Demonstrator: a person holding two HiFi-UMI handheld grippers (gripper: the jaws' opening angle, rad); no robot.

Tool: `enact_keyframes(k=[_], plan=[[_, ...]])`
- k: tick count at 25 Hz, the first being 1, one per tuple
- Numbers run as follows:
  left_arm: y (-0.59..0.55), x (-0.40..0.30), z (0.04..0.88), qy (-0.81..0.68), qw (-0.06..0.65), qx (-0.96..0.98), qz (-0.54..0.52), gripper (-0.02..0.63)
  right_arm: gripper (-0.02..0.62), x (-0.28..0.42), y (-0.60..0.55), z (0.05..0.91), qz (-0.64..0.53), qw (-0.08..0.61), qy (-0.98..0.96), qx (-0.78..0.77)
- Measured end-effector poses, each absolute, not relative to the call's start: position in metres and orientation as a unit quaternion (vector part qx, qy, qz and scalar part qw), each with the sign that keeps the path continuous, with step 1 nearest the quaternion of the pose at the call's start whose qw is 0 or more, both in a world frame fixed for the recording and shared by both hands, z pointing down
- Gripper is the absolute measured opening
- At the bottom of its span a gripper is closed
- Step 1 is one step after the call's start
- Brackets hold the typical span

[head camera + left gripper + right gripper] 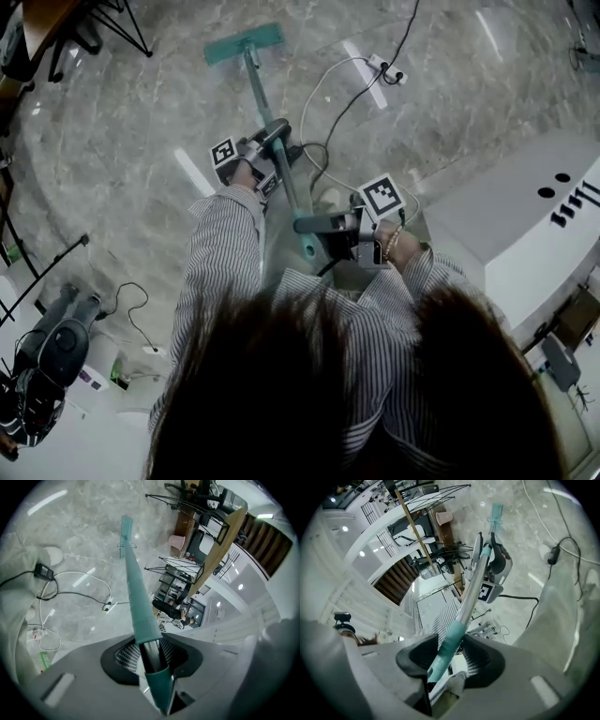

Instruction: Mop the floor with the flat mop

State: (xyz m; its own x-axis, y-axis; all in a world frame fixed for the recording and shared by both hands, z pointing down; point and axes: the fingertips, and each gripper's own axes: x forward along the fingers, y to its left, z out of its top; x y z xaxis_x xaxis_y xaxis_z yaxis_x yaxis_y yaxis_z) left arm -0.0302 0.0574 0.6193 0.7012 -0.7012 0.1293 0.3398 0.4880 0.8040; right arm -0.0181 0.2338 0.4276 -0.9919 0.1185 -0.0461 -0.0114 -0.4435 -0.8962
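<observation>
Currently both claws are clamped on the flat mop (265,103). My left claw (275,141) is closed around the pole (135,597). Its pads pinch the bare dark stretch just below the long teal sleeve, roughly midway up from the mop head (244,42). My right claw (317,225) is closed on the teal grip (446,646) at the end of the pole farthest from the mop head, close to my body. The mop head lies flat on the marble floor (112,131), well out ahead of me.

What worries me is the wiring. A power strip (386,70) sits near the mop head, to its right in the head view. A white cable (323,73) and a black cable (352,108) loop back from the strip toward me, passing just beside the pole. If I sweep the mop head rightward, I judge it would catch the strip or drag a cable loop. A damp pad against live sockets would be bad news, though I can't tell whether the pad is wet. To the left of the mop head, tripod legs (127,28) stand near enough that a wide stroke could knock them.

The grip is the other risk. A round pole between two pads can twist, tipping the mop head onto an edge so it skips rather than wipes.
</observation>
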Motion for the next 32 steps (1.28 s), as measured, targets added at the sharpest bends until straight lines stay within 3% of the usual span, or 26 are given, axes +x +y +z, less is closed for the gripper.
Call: enact_keyframes(k=[10,17,22,29,30,32], plan=[[-0.097,-0.104,0.631,-0.236,0.827,0.409,-0.305,0.132,0.166,-0.102,0.083,0.439,0.837,0.037,-0.543,-0.053],[-0.19,-0.123,0.628,-0.245,0.812,0.435,-0.303,0.14,0.169,-0.116,-0.014,0.44,0.834,-0.023,-0.551,-0.022],[-0.2,-0.124,0.62,-0.228,0.82,0.45,-0.27,0.195,0.169,-0.118,-0.037,0.442,0.834,-0.047,-0.55,-0.012],[-0.18,-0.118,0.601,-0.154,0.841,0.445,-0.267,0.199,0.169,-0.12,-0.035,0.444,0.835,-0.036,-0.549,-0.008],[-0.178,-0.119,0.601,-0.157,0.84,0.45,-0.258,0.146,0.169,-0.12,-0.032,0.447,0.836,-0.032,-0.548,-0.004],[-0.173,-0.118,0.605,-0.169,0.84,0.454,-0.243,0.143,0.167,-0.12,-0.027,0.454,0.842,-0.025,-0.539,0.011]])
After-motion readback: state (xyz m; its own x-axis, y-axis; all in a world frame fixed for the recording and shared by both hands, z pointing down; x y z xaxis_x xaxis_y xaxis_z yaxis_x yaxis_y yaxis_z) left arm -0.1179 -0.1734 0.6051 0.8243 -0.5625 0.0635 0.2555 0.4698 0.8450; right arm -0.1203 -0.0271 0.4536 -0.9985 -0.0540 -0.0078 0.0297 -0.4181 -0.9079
